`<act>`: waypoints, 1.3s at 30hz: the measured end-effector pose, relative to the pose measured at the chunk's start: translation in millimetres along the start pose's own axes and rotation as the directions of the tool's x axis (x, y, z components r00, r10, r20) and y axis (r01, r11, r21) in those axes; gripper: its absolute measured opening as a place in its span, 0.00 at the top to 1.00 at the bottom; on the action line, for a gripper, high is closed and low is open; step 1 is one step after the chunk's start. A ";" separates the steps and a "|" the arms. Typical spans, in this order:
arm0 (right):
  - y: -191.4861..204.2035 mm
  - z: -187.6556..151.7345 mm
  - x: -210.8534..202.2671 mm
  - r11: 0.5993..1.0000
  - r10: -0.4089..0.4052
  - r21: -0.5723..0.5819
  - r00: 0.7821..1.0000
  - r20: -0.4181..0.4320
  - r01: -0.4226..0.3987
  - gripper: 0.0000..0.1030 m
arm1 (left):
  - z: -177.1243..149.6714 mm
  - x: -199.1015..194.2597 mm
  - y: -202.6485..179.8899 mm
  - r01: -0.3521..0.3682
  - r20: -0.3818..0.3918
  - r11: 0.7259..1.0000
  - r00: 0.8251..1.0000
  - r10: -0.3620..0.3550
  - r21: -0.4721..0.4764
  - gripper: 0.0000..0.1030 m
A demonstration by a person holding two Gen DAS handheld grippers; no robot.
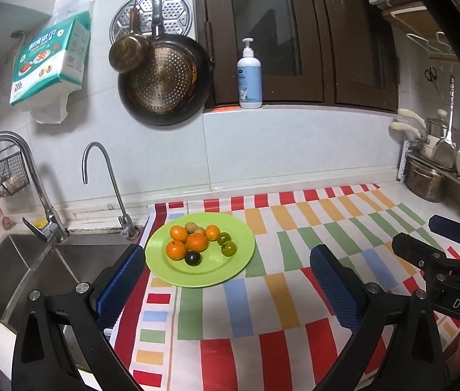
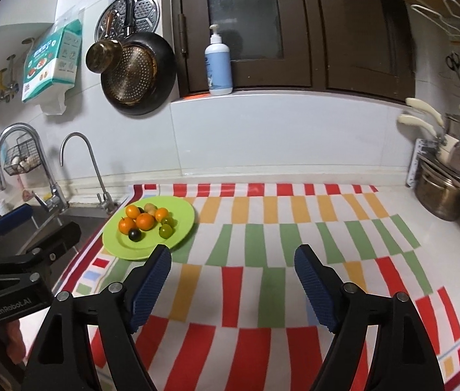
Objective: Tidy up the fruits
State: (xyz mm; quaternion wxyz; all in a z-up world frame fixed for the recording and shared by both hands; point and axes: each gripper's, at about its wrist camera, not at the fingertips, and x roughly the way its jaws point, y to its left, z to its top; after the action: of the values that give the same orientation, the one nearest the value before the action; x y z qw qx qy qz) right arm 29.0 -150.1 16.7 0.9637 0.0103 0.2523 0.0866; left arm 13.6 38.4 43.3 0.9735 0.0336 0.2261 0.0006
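Note:
A green plate (image 1: 230, 267) sits on the striped cloth (image 1: 295, 293) beside the sink. On it lie several oranges (image 1: 196, 241), two green fruits (image 1: 229, 248), a dark plum (image 1: 192, 258) and small tan fruits (image 1: 191, 227). My left gripper (image 1: 226, 280) is open and empty, just in front of the plate. My right gripper (image 2: 233, 277) is open and empty over the cloth, to the right of the plate (image 2: 177, 231). The oranges (image 2: 145, 221) also show in the right wrist view. Each gripper shows in the other's view.
A steel sink (image 1: 34, 267) with two faucets (image 1: 109, 182) lies left of the cloth. Pans (image 1: 164, 81) hang on the wall. A pump bottle (image 1: 249, 78) stands on the window ledge. A rack with pots (image 1: 441, 169) is at the right.

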 end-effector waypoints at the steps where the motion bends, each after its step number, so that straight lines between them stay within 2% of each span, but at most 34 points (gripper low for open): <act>1: -0.4 -1.5 -3.6 1.000 -0.006 0.001 1.000 0.004 0.006 0.24 | -0.4 -2.2 -0.9 0.003 0.000 1.000 1.000 -0.003 0.003 0.00; 18: -9.9 -10.7 -35.9 0.997 -0.083 0.011 0.996 0.030 0.082 0.24 | -4.1 -24.5 -8.5 0.043 0.020 0.999 0.999 -0.044 0.030 0.00; 39: -13.1 -13.4 -40.4 0.996 -0.090 0.010 0.996 0.027 0.090 0.24 | -2.7 -24.5 -12.5 0.064 0.017 0.998 0.998 -0.064 0.029 0.00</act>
State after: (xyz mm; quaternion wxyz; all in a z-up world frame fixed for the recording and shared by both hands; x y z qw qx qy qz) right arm -10.1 -170.3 23.7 0.9700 0.0044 0.2397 0.0417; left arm -9.7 25.8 50.9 0.9744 0.0404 0.2185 -0.0342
